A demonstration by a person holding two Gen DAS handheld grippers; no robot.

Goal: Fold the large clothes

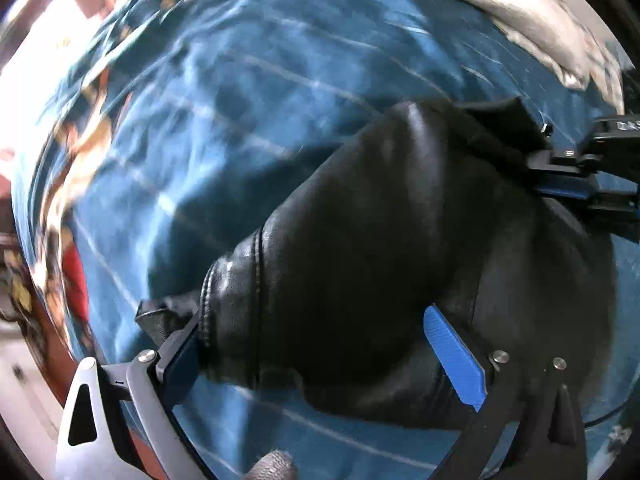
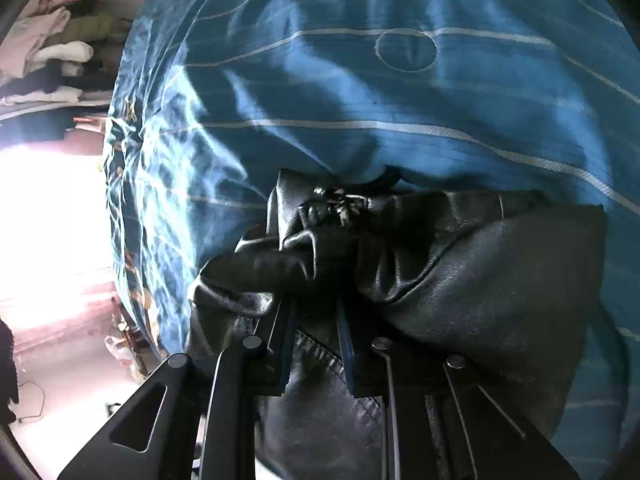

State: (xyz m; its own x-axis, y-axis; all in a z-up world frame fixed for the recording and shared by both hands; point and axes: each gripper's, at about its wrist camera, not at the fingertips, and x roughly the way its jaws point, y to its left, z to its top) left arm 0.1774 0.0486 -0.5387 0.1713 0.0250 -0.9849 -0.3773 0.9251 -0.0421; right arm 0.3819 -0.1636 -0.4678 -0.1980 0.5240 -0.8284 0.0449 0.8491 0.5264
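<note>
jacket: black leather, bunched on the blue striped bedspread
left gripper: fingers wide, straddling a sleeve
right gripper: fingers narrow, pinching jacket folds

Blue striped bedspread, stacked clothes

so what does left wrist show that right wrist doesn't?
Left wrist only: the left gripper, jaws wide apart around a bulky sleeve-like part of the black leather jacket; the right gripper pinching the jacket's far end; a pale cloth at top right.

Right wrist only: clothes on shelves at left, a bright floor, the jacket's metal zipper hardware.

Both: the jacket and the blue striped bedcover.
</note>
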